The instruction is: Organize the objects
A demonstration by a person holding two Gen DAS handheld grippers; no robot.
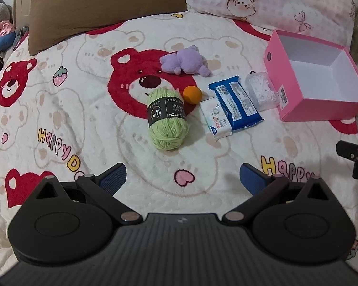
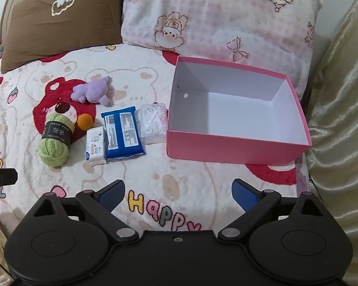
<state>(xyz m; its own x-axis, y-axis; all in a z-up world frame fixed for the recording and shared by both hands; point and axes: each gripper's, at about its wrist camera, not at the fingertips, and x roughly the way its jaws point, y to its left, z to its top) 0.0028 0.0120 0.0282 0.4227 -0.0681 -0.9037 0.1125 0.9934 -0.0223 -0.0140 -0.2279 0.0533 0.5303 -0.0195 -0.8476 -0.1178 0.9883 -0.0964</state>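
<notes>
Pink cardboard box [image 2: 236, 146] sits open on your bear-print bed blanket [image 2: 179, 174], green yarn skein [image 1: 167, 119] nearby; your left gripper [image 1: 182, 178] and right gripper [image 2: 178, 194] hover with fingers wide, holding nothing.

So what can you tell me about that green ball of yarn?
The green yarn is a soft, fuzzy light-green skein, wound thick, with a dark paper band around its middle printed "COTTON". It lies on its side on the bear blanket, over the red bear's face. The orange ball sits right beside its top end. No gripper touches it.
</notes>
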